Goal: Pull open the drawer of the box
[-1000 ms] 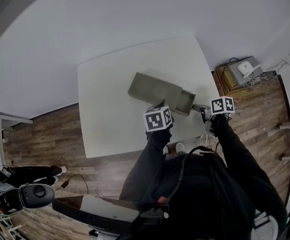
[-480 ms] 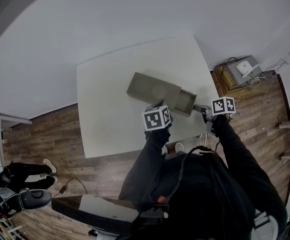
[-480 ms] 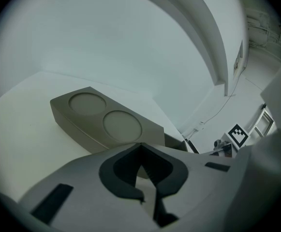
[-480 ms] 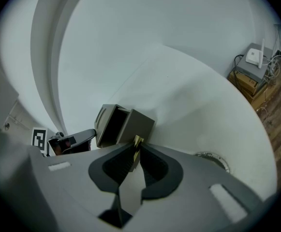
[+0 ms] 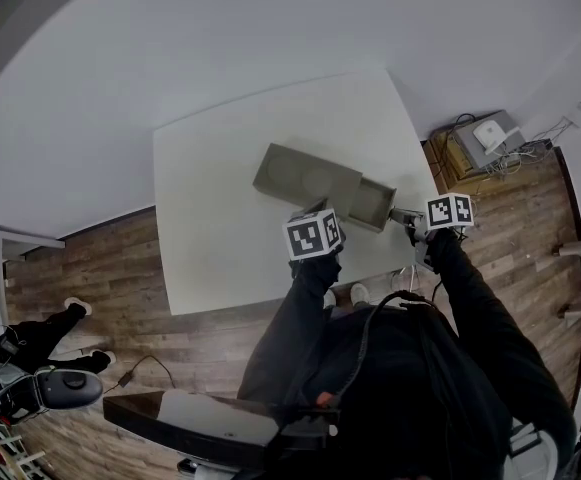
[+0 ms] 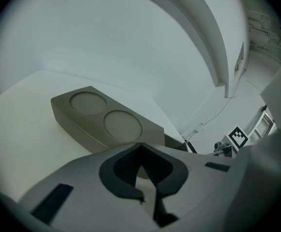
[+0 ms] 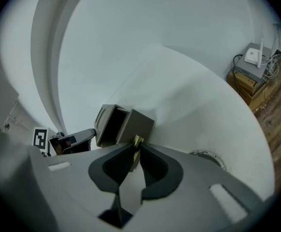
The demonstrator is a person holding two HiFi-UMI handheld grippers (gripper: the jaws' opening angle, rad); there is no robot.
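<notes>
My right gripper [image 7: 136, 148] is pinched shut on the drawer [image 7: 112, 124] pull, and the drawer has slid out a tiny bit more. My left gripper [image 6: 140, 148], fingers together, sits just beside the box [image 6: 106, 122]. I think it's nearly open enough.

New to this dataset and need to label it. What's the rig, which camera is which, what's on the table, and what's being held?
There is no robot here. A person stands at a white table with a hand-held gripper in each hand. The cubes with square markers are part of the grippers.

The wide picture comes from a camera on the person's head, looking down. The other two come from cameras riding on each gripper, looking along its fingers.

One grey box with two round dents on top lies on the table. Its drawer is pulled partly out.

The right gripper has its fingers closed on a small brass-coloured knob on the drawer front. The left gripper has its fingers together and holds nothing. It sits right by the box, but I can't tell whether it touches it.
</notes>
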